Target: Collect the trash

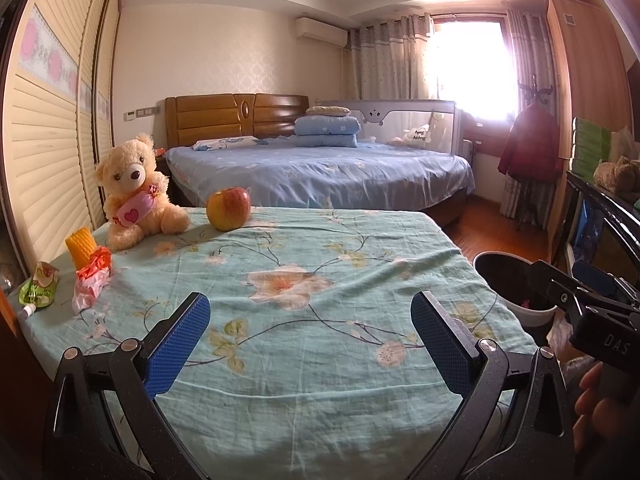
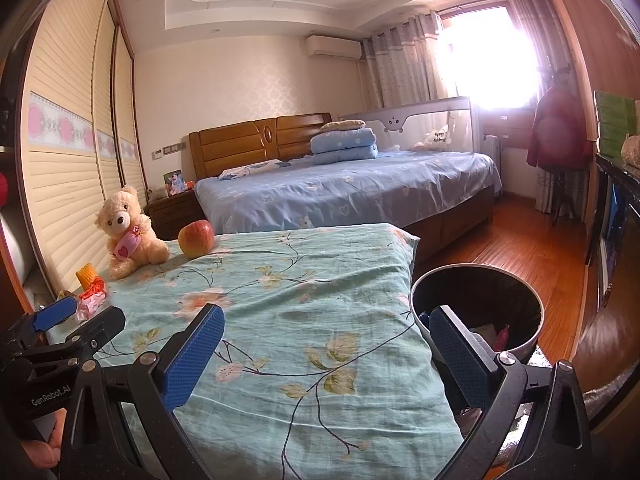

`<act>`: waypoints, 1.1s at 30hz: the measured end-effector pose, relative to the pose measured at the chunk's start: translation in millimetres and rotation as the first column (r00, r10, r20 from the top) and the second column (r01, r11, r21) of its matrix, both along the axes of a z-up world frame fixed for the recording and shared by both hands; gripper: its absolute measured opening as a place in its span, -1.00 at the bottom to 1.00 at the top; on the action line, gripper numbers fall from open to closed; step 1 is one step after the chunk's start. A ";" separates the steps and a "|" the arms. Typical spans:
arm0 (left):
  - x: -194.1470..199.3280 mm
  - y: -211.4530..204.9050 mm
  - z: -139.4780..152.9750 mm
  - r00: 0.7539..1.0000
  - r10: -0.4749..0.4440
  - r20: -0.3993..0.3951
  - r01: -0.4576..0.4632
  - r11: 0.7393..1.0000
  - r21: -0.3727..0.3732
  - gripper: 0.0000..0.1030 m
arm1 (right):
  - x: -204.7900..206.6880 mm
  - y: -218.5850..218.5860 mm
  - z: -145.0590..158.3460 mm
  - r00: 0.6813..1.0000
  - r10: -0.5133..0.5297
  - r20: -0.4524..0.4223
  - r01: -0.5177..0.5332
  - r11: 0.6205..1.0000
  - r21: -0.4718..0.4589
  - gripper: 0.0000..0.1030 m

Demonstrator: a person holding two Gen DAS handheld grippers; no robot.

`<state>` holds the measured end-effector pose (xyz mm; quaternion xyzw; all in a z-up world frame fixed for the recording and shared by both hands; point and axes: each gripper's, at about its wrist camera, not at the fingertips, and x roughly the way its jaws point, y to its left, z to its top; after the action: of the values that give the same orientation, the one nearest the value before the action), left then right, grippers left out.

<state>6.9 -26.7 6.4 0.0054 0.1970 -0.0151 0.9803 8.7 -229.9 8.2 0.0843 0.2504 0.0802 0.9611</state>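
"GenRobot.AI" on left gripper [image 2: 86,322]; "DAS" on right gripper [image 1: 560,280]

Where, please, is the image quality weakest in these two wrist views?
Left wrist view: the sunlit window is blown out to white, washing the grey patterned curtains; fisheye bends the cream slatted wardrobe doors. Right wrist view: the same window glares, the red hanging coat looks hazy, and the inside of the round dark bin lies in shadow.
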 end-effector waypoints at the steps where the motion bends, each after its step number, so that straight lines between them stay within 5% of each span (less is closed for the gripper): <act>1: 0.0 0.0 0.0 1.000 0.000 0.000 0.000 1.000 0.000 0.99 | 0.0 0.2 0.0 1.000 0.001 0.000 -0.001 1.000 0.000 1.00; 33: -2.5 0.0 2.1 1.000 -0.003 0.013 0.003 1.000 -0.001 0.99 | -2.2 9.2 3.5 1.000 0.012 0.007 -0.012 1.000 0.001 1.00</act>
<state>4.4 -26.7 8.5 0.0054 0.1906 -0.0165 0.9815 6.5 -220.8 11.7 0.0829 0.2473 0.0864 0.9615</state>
